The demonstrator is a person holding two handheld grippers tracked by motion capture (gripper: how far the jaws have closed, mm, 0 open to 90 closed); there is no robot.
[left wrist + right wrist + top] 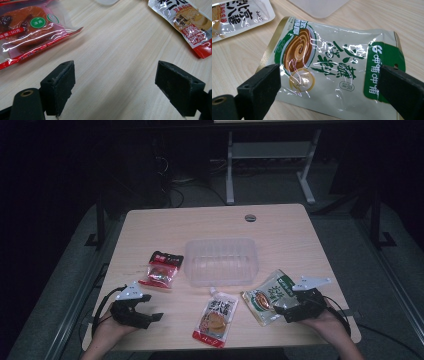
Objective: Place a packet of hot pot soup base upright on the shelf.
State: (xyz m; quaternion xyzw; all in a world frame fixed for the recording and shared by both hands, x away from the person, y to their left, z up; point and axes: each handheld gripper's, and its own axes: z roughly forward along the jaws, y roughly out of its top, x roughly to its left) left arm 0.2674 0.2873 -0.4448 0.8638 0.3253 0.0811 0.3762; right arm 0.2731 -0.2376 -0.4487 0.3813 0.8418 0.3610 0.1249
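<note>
A clear plastic tub (221, 261) stands mid-table. Left of it lies a red snack packet (161, 269) (27, 32). In front of the tub lies a white and red sauce pouch (216, 317) (185, 20) (239, 15). A green and white food pouch (267, 296) (332, 72) lies at the right. My left gripper (150, 312) (116, 85) is open over bare wood near the front left edge. My right gripper (280, 307) (329, 92) is open, its jaws straddling the green pouch without closing on it.
The wooden table (280, 227) has a grey cable grommet (250, 217) at its far edge. Beyond the table stand white desk legs (230, 170) and cables on a dark floor. A corner of the tub (319, 7) shows past the green pouch.
</note>
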